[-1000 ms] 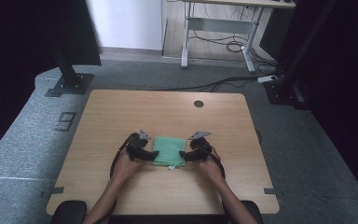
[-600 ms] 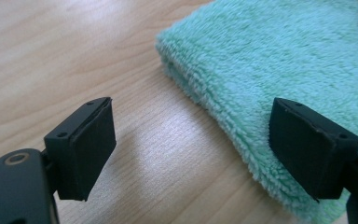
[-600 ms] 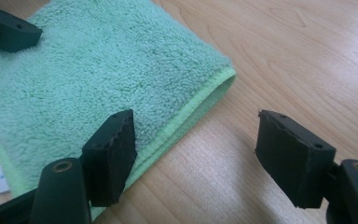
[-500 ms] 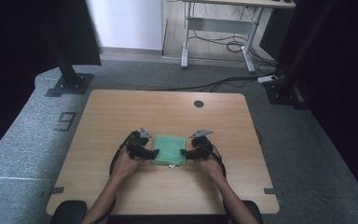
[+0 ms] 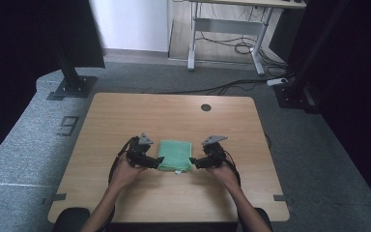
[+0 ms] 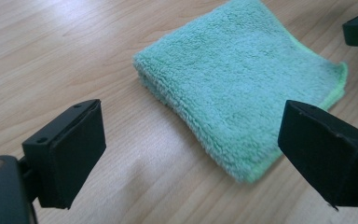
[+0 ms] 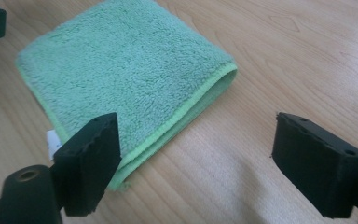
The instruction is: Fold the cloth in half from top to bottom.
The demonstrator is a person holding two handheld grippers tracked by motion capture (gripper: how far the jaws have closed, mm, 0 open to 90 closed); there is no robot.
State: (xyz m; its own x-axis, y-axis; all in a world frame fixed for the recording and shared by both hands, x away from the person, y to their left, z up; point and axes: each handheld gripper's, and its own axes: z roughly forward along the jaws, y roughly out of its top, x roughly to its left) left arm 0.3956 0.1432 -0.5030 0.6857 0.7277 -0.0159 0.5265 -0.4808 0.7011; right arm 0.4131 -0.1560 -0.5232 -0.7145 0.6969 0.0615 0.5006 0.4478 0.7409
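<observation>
Since the earlier frame both tongs have lifted slightly off the folded green cloth (image 5: 175, 155), their jaws just opening; the left tongs (image 5: 155, 162) and right tongs (image 5: 194, 163) now gape wide, holding nothing. The cloth lies flat mid-surface (image 5: 125, 116) between them. It looks light, soft and limp, so pinching a stacked corner or the folded edge should keep its layers together.

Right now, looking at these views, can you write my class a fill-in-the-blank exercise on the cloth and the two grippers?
1. The folded cloth is coloured ____.
2. The cloth lies flat on the wooden ____.
3. The left gripper has its jaws ____, with nothing pressed between them.
4. In the high view the right gripper sits at the cloth's ____ side.

Missing words: green; table; open; right
</observation>
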